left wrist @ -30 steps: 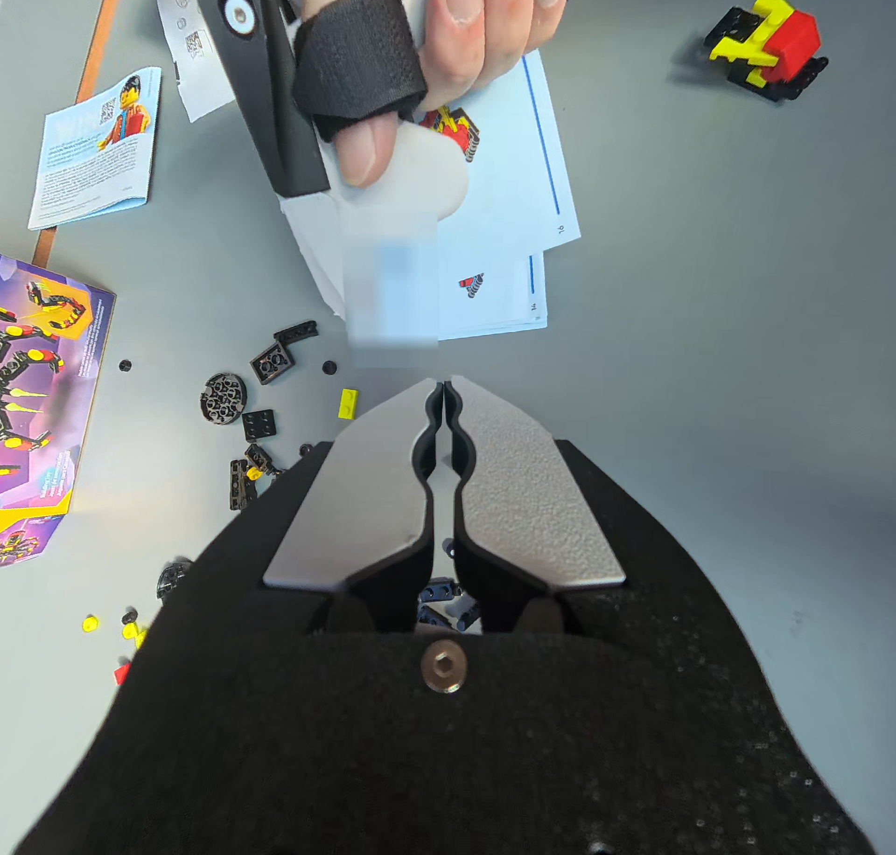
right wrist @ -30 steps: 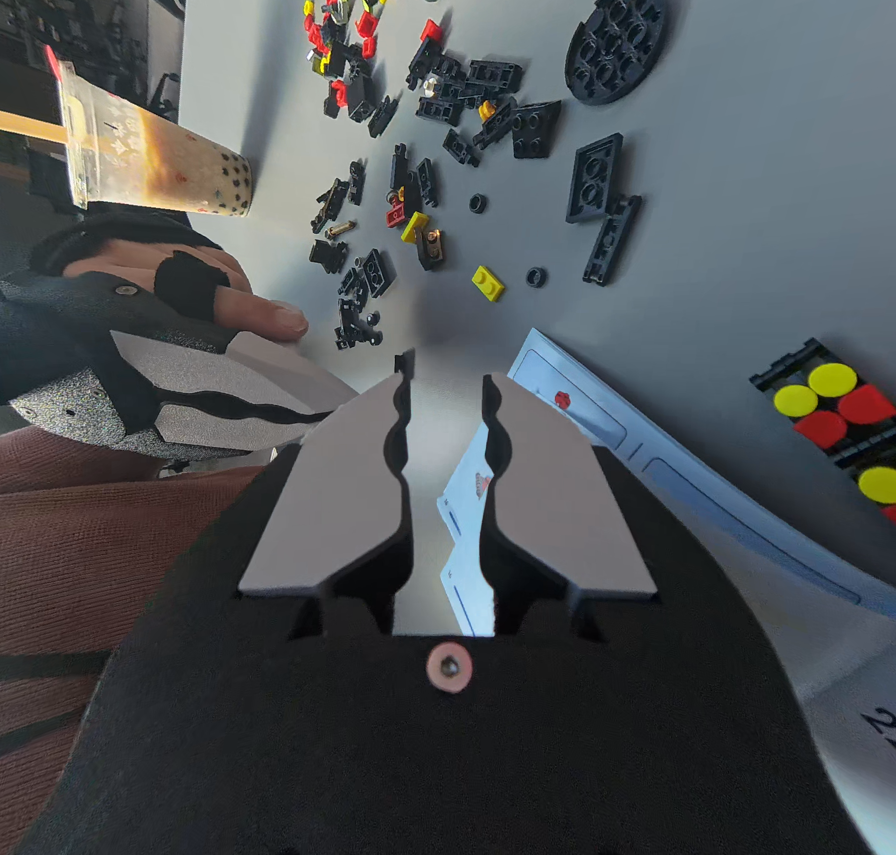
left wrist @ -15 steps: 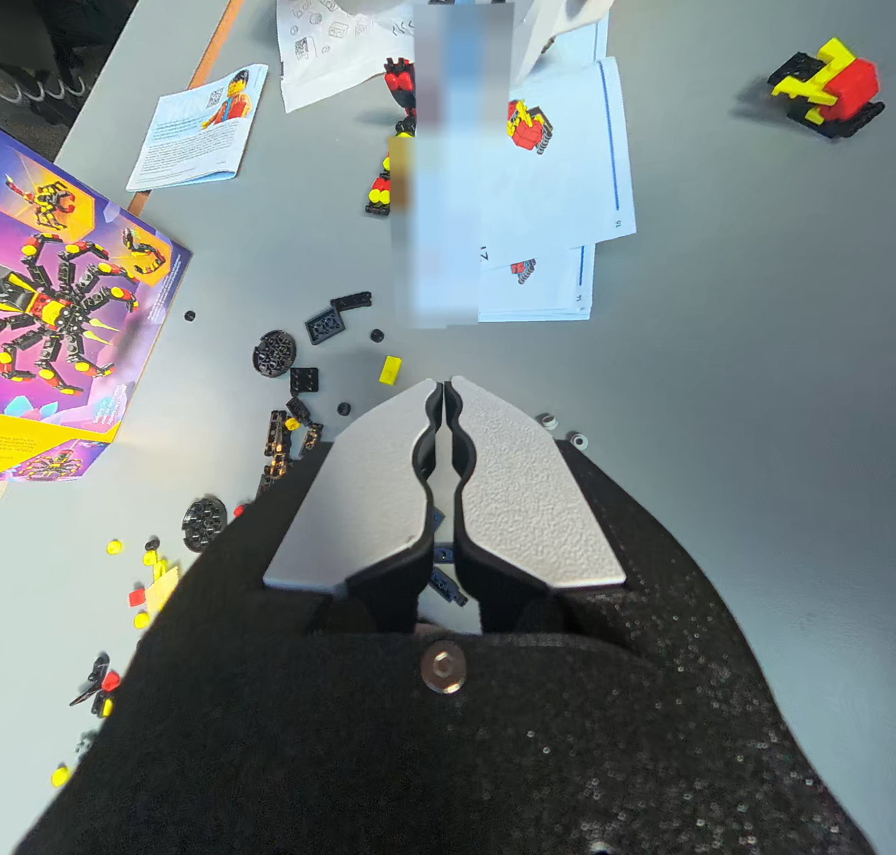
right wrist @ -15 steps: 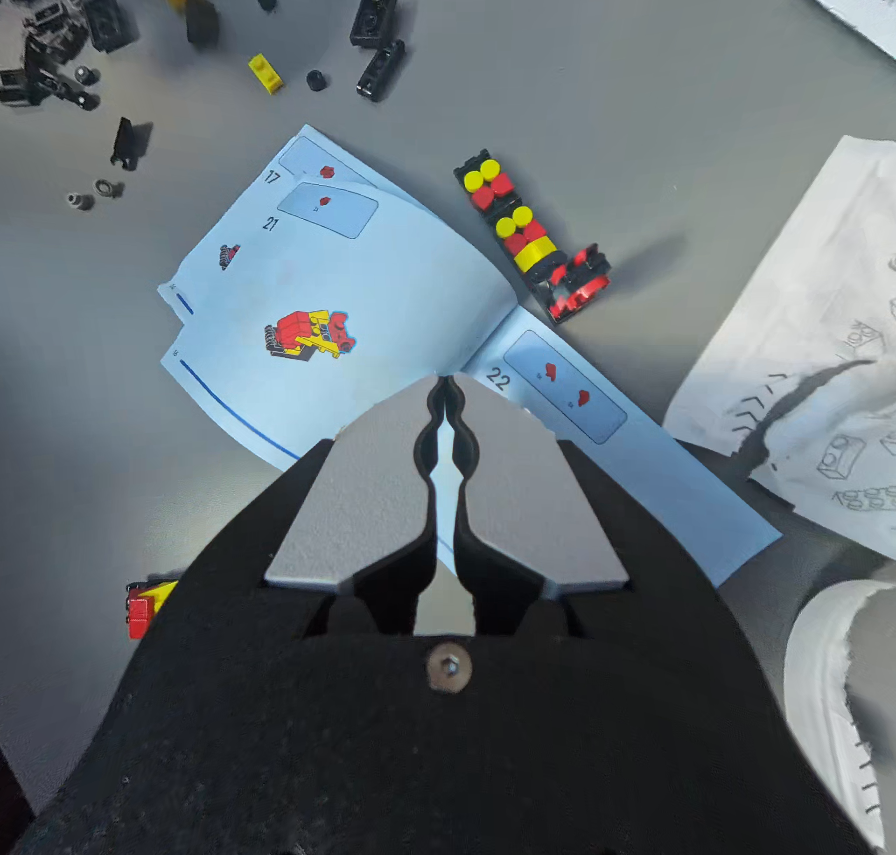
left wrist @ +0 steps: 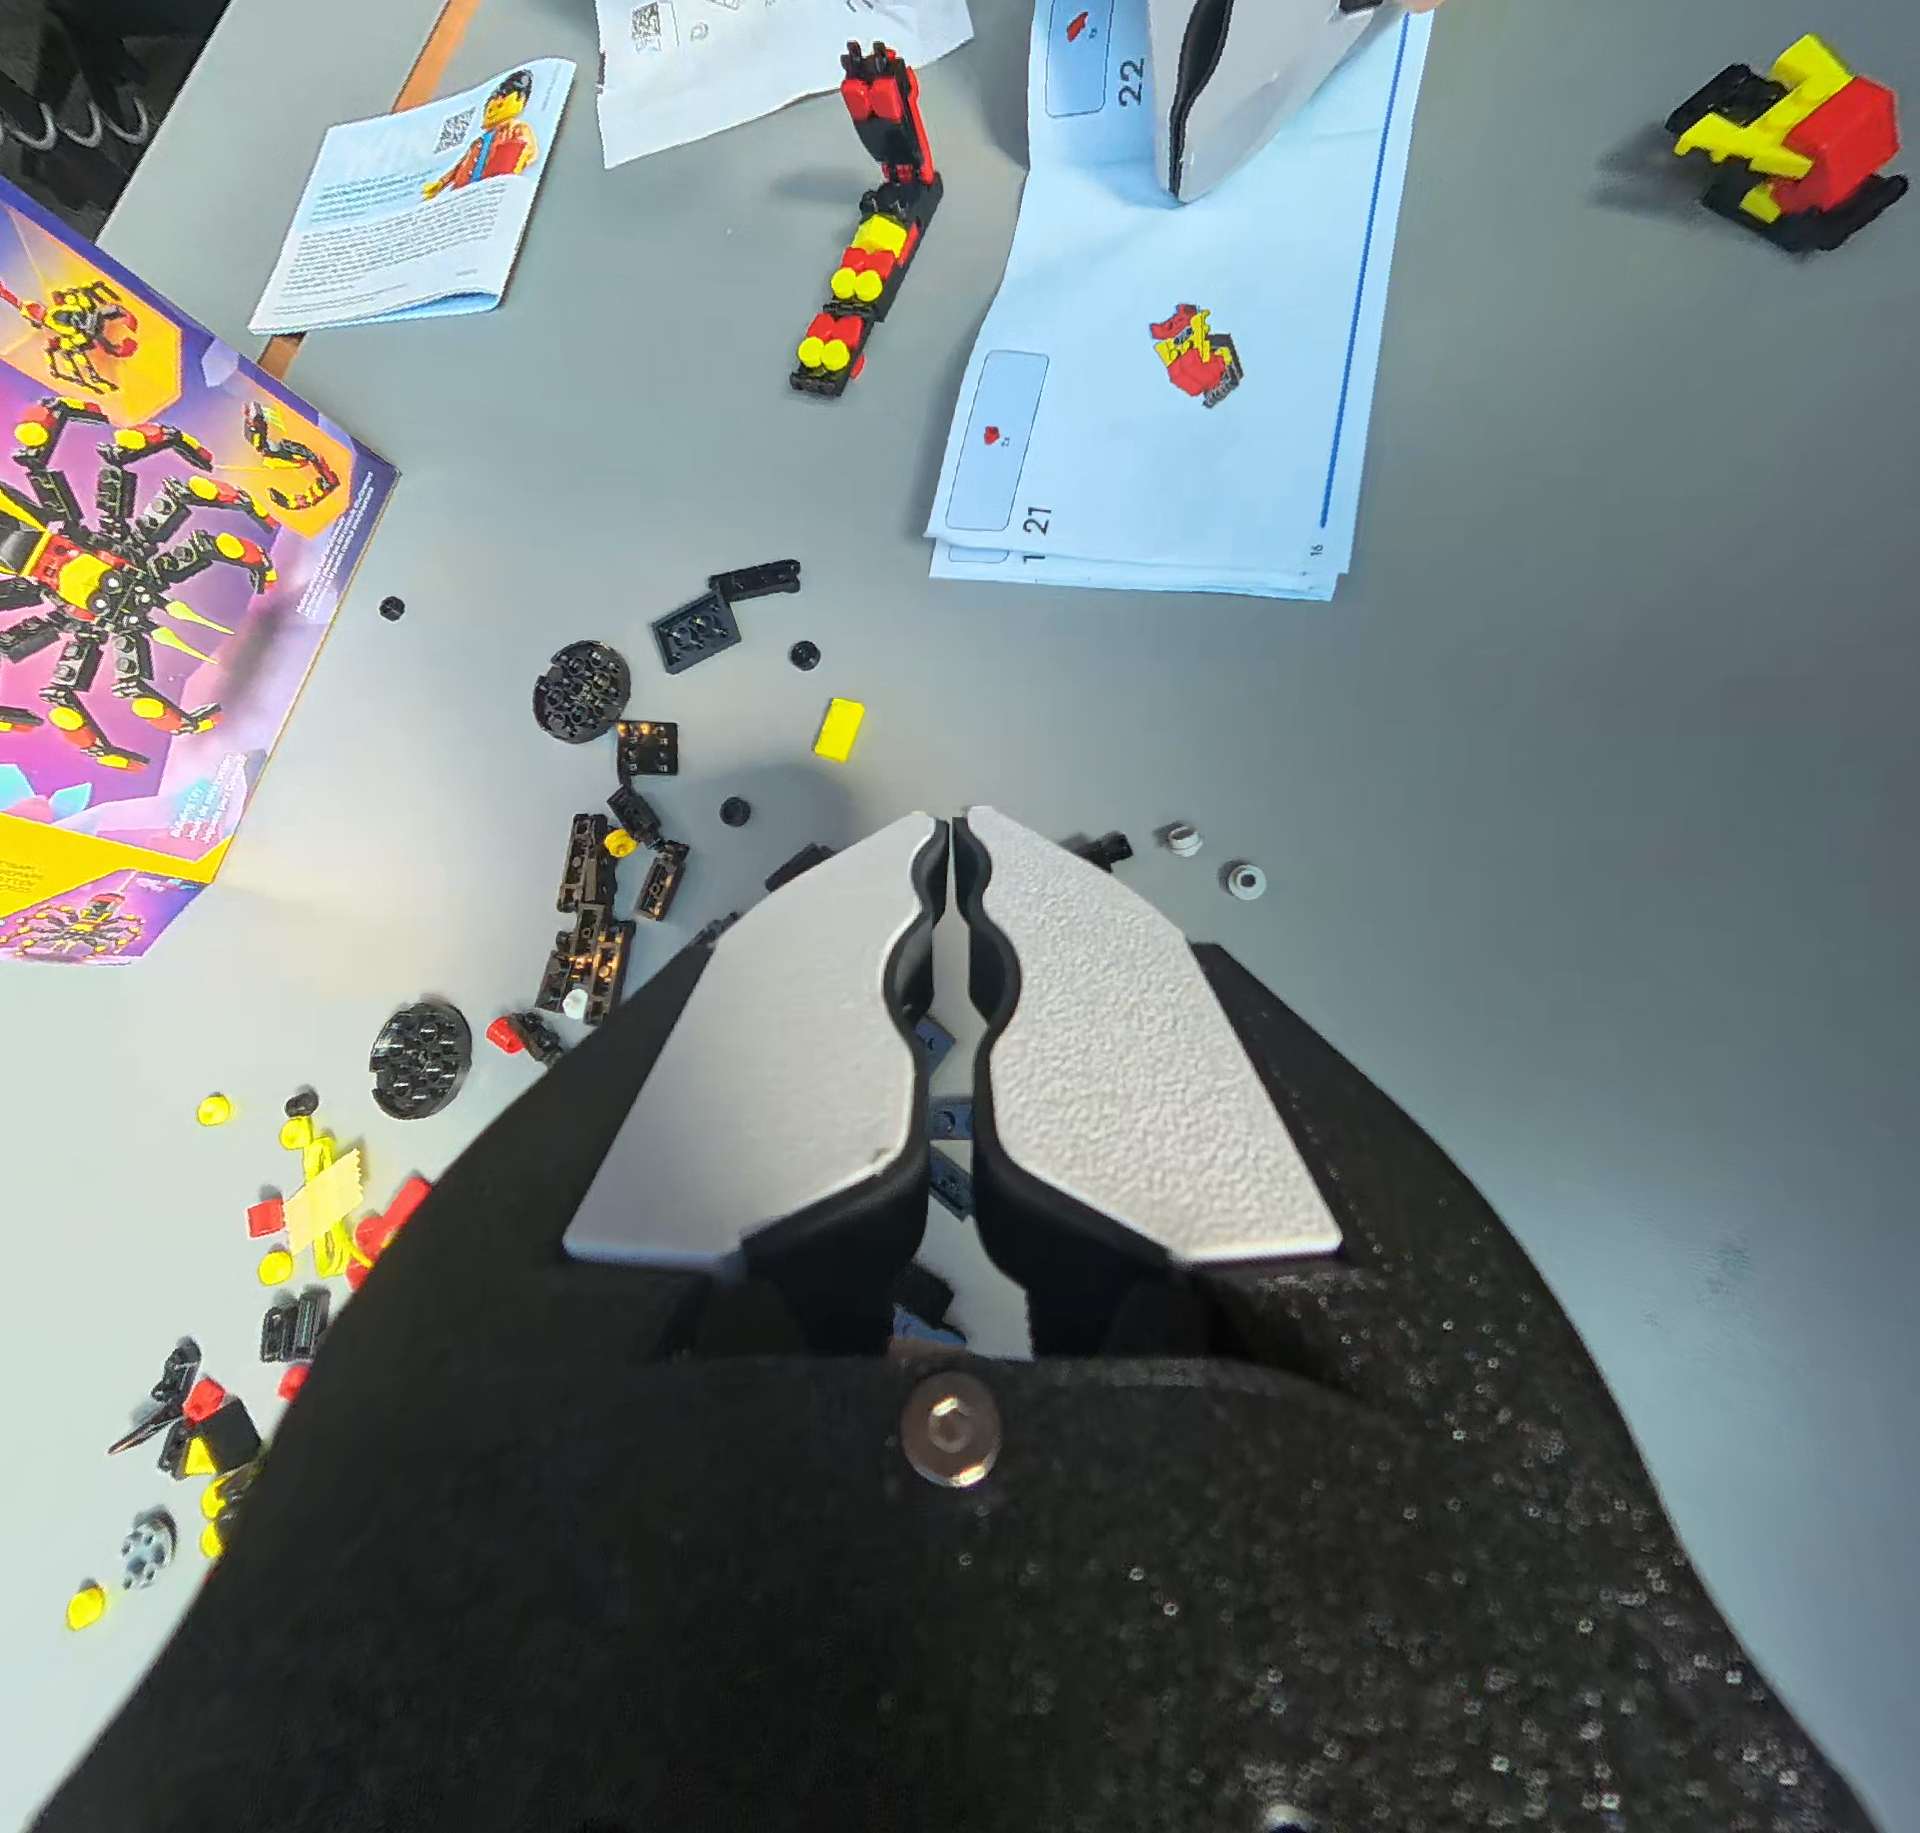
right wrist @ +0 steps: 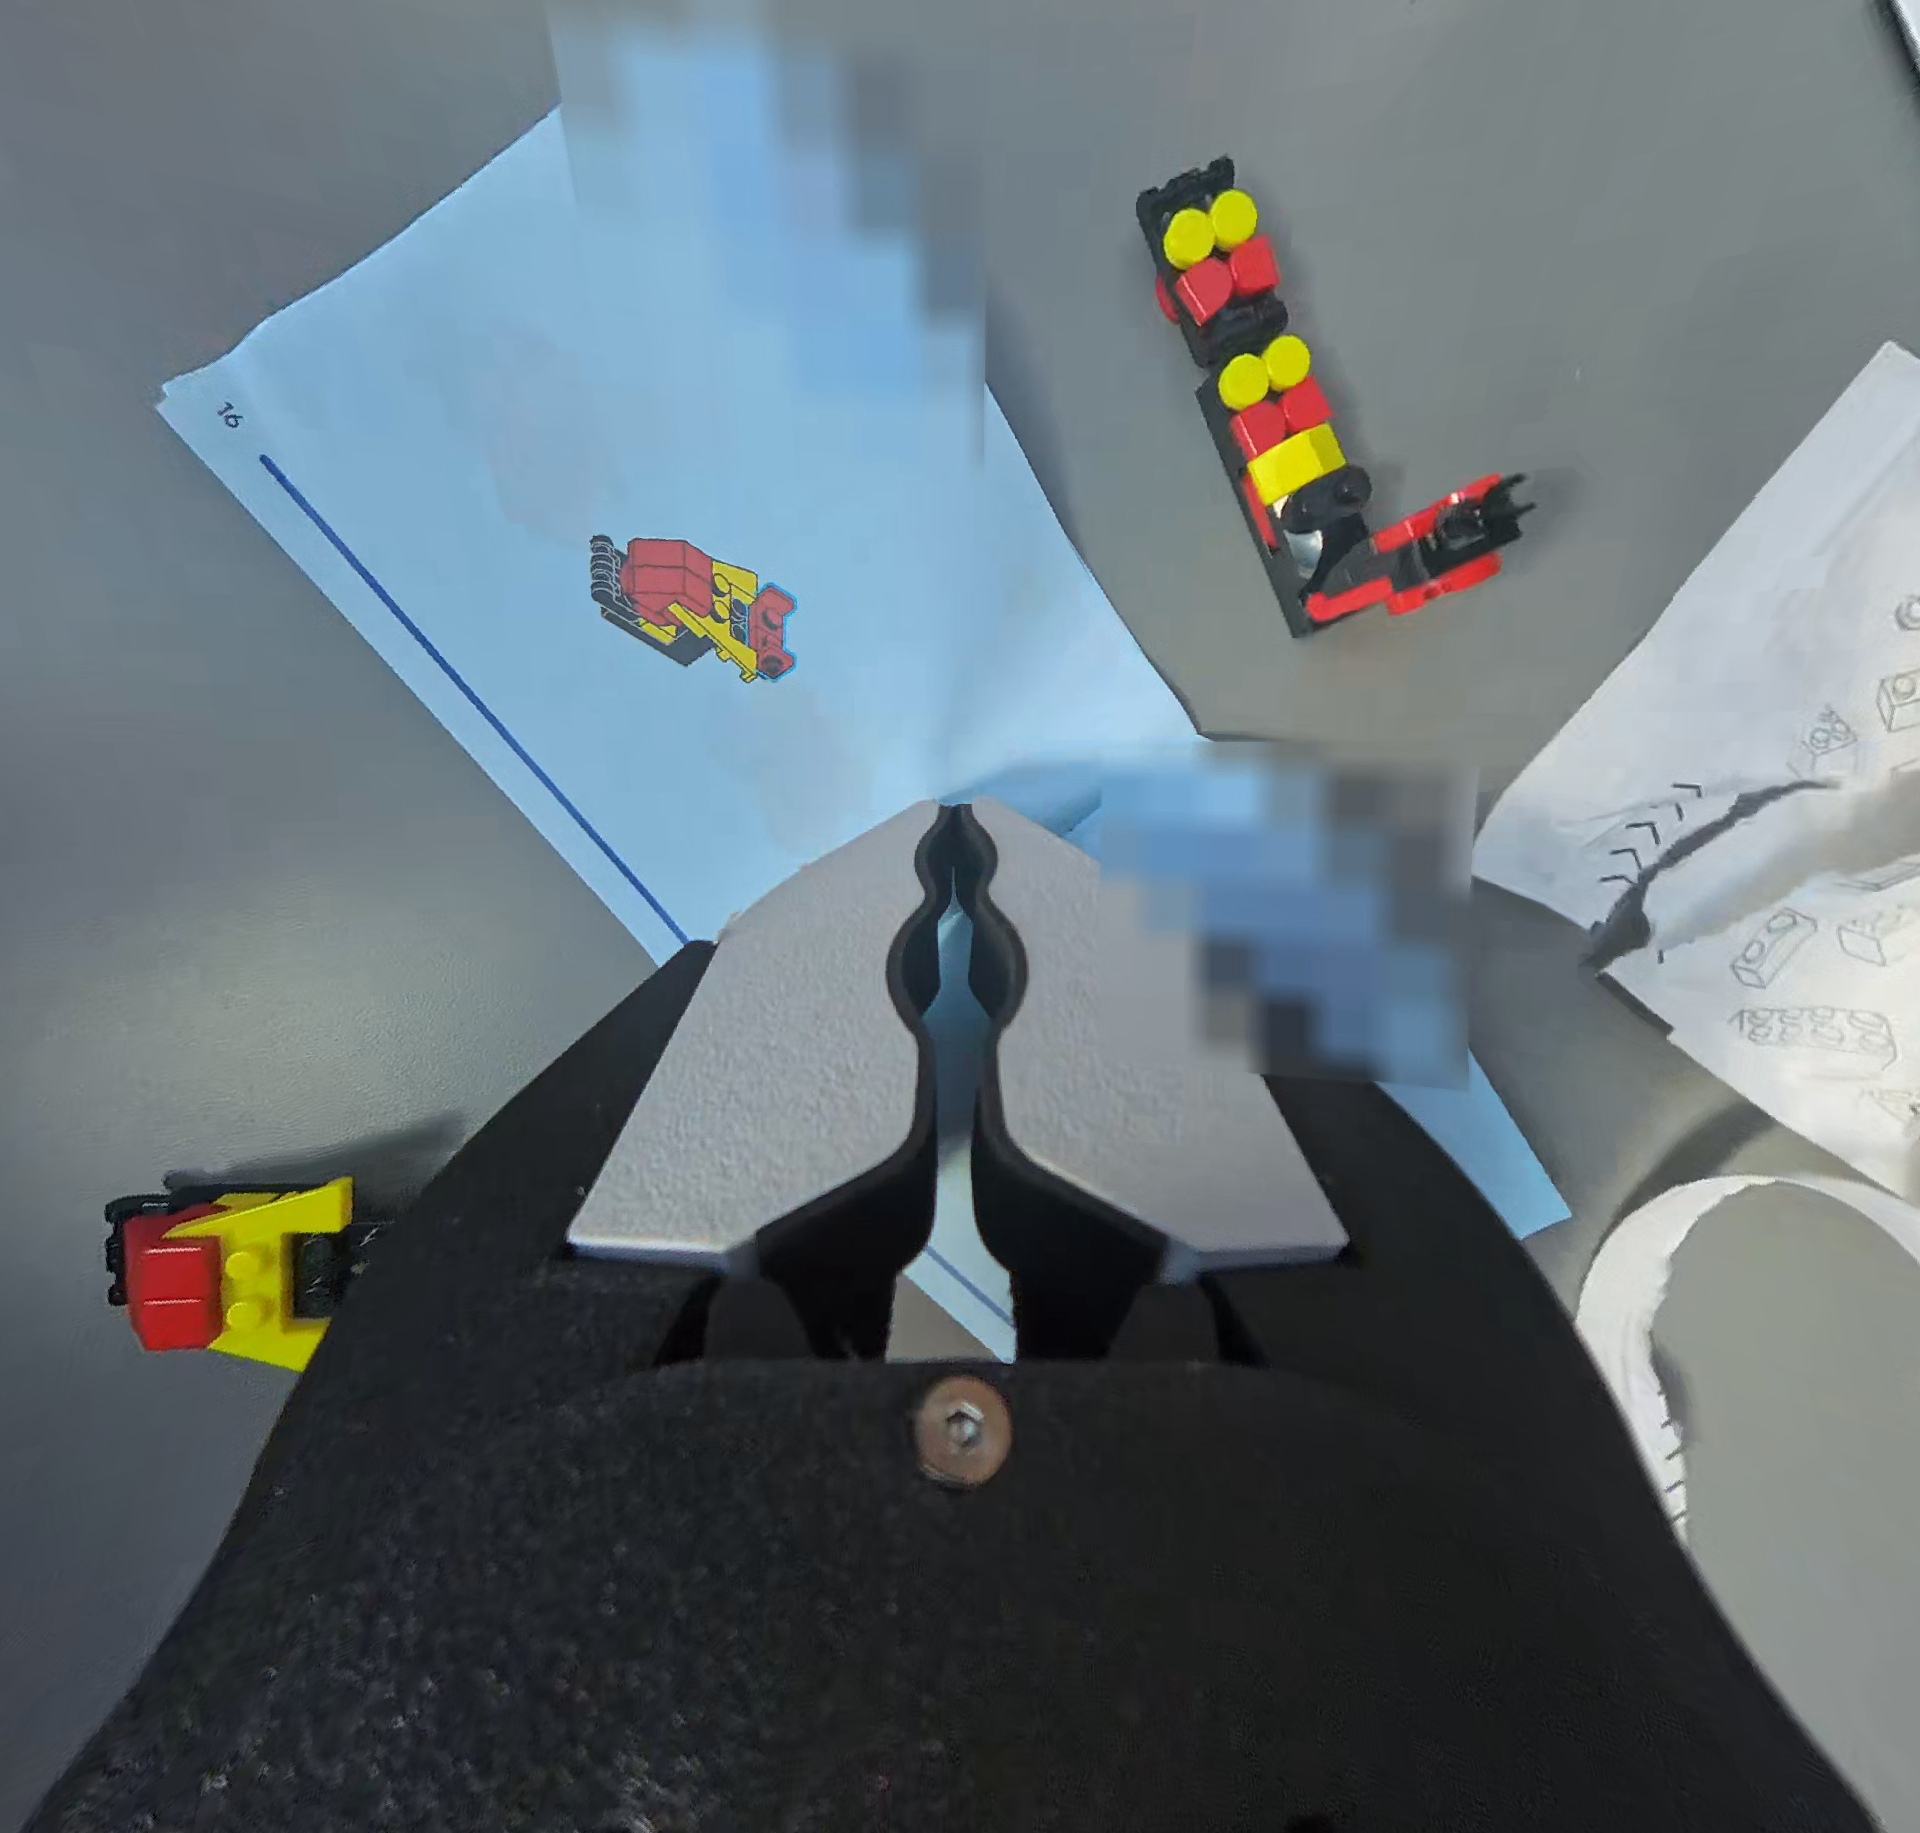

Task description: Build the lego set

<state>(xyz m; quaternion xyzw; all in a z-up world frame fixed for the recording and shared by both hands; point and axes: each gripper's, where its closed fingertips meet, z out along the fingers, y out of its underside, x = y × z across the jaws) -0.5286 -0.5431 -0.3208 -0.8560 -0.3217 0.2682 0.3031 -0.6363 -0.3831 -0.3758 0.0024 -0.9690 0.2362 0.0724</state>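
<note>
Your instruction booklet lies open on the grey bench, and your right hand-held gripper has its tips down on the page, jaws pressed together; whether they pinch the paper cannot be told. From the left wrist view the same right hand-held gripper stands tip-down on the booklet near its fold.

Just beside the booklet lies the long black segment topped with red and yellow pieces, ending in a red claw-like part; it shows in the left wrist view between the booklet and a torn white paper bag. A small red, yellow and black sub-build sits well apart on the booklet's other side.

Your left hand-held gripper hovers with its jaws closed on nothing, above loose pieces: a yellow brick, two black round plates, small black parts. The purple set box and a small leaflet lie at the bench's left edge.
</note>
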